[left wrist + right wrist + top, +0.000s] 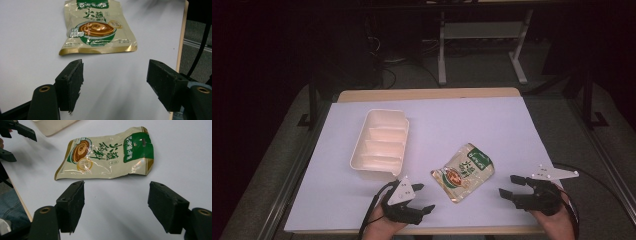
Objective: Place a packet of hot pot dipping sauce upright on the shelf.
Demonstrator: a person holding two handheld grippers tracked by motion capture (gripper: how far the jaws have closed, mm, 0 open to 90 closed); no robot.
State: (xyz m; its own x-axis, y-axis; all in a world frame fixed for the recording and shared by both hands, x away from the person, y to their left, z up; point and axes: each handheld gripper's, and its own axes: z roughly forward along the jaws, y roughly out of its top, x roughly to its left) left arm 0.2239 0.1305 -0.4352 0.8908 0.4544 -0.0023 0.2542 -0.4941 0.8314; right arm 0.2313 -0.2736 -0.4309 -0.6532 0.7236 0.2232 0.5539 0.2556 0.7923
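Observation:
A cream and green food packet [463,172] [96,27] [107,153] with a printed bowl lies flat on the white table cover, near the front. My left gripper [423,197] [115,80] rests at the front edge to the packet's left, open and holding nothing. On the packet's right, my right gripper [511,185] [116,203] is also open and empty. Both point toward the packet, a short way from it. A cream tray [380,142] with several compartments sits empty, left of centre.
The white cover [437,125] lies over a wooden table whose front edge [180,50] runs close to my left gripper. My left gripper's black jaws [15,131] show at the top left of the right gripper view. Desk legs [442,50] and cables stand on the floor beyond.

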